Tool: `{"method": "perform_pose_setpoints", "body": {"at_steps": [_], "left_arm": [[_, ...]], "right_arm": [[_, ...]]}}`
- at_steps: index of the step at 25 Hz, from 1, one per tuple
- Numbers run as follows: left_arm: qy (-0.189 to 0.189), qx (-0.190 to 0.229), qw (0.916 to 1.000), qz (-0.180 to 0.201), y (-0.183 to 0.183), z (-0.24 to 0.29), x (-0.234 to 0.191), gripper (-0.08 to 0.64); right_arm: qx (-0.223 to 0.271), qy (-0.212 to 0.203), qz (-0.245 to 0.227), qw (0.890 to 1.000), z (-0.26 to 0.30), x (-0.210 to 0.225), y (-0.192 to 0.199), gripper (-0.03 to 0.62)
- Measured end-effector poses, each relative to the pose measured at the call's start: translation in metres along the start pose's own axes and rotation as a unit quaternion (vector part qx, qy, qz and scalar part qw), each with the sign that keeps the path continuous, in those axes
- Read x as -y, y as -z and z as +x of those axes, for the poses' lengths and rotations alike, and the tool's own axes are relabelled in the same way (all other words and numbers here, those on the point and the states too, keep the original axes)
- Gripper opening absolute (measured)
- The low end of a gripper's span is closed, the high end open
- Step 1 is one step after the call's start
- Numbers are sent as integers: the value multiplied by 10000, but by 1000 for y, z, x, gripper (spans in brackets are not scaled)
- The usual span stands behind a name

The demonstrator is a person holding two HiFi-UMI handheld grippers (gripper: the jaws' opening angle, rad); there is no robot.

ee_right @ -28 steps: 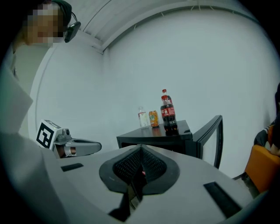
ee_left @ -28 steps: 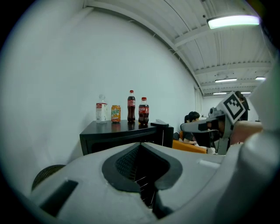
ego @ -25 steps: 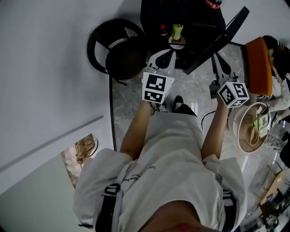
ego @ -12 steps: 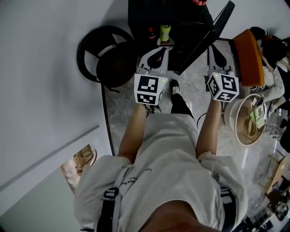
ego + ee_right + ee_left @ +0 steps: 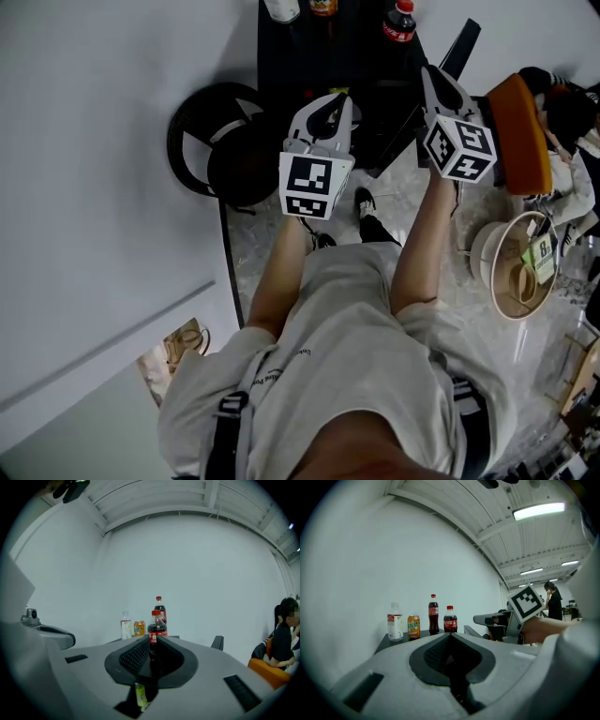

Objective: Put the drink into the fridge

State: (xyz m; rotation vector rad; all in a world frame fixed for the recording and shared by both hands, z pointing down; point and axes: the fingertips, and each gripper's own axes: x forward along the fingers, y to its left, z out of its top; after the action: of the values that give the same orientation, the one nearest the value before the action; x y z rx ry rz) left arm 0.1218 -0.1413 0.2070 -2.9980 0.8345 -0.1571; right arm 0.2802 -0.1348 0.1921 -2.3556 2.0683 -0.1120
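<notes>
Drinks stand in a row on top of the black fridge (image 5: 361, 56), at 12 o'clock from me. Its door (image 5: 461, 52) hangs open at about 1 o'clock.

The right gripper (image 5: 154, 641) is fully closed and holds nothing. It looks straight at the short cola bottle w/ red cap (image 5: 157, 627), dead at 12 and well apart. Behind that bottle are a tall cola bottle (image 5: 160, 607), an orange can (image 5: 138, 628) and a clear bottle w/ white label (image 5: 125, 625), running off toward 10 o'clock.

The left gripper (image 5: 450, 635) is also closed tight and empty, w/ the same row at approx 11 o'clock of its tips.

A small yellow-green bottle (image 5: 140, 694) shows thru the gap low in the right gripper view. It's not gripped, and I can't tell where it stands.

My pick for the task is the short cola, as it's nearest. It looks full, so I'd guess heavy for its size and stiff under pressure. The smooth round plastic may twist or slip in the pads. I'd take it across the body at the label band, below the shoulder. I'd avoid the cap: too narrow, and the bottle would swing. Jaws must open wide first.
</notes>
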Motion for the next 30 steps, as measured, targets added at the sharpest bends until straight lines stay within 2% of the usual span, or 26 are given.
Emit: {"method": "perform_pose_setpoints", "body": {"at_steps": [2,3,4,5,7,10,12,13,14,17,18,20,25,28,30], "left_arm": [[38,10,10000,49,-3,11,-1,9],[44,-6,10000,69,-3,18,-3,9],[39,-25,10000,82,-2,26,-5,9],[31,-37,9999,90,-2,34,-7,9],[33,-27,9999,120,-4,51,-11,9],[52,0,9998,201,-11,73,-12,9],[56,-5,9997,234,-13,86,-14,9],[47,-13,9997,233,-13,92,-16,9],[25,-24,9997,222,-13,98,-19,9],[-55,-61,9997,227,-13,114,-24,9],[-72,-66,9996,264,-14,119,-25,9],[-109,-55,9993,344,-18,127,-26,9],[-281,-41,9988,398,-25,140,-32,9],[-392,-89,9985,372,-22,145,-36,9],[-449,-121,9983,339,-18,149,-37,9]], "right_arm": [[38,-52,20,10000,12,3,-3,17],[-21,-113,-8,9999,19,4,0,67],[-131,-199,-52,9997,27,4,4,161],[-252,-292,-111,9992,35,5,8,197],[-402,-463,-259,9978,50,8,11,229],[-596,-585,-808,9932,64,19,9,247],[-875,-608,-1470,9834,72,26,12,254],[-988,-712,-1639,9789,76,27,15,264],[-1024,-911,-1611,9774,81,26,15,270],[-715,-1620,-886,9802,95,18,2,278],[-625,-1705,-763,9804,100,19,-3,278],[-655,-1838,-825,9773,110,24,-7,288],[-1146,-2774,-861,9500,123,9,2,296],[-1548,-2980,-1182,9345,132,0,21,296],[-1705,-2987,-1303,9299,139,-2,31,296]]}}
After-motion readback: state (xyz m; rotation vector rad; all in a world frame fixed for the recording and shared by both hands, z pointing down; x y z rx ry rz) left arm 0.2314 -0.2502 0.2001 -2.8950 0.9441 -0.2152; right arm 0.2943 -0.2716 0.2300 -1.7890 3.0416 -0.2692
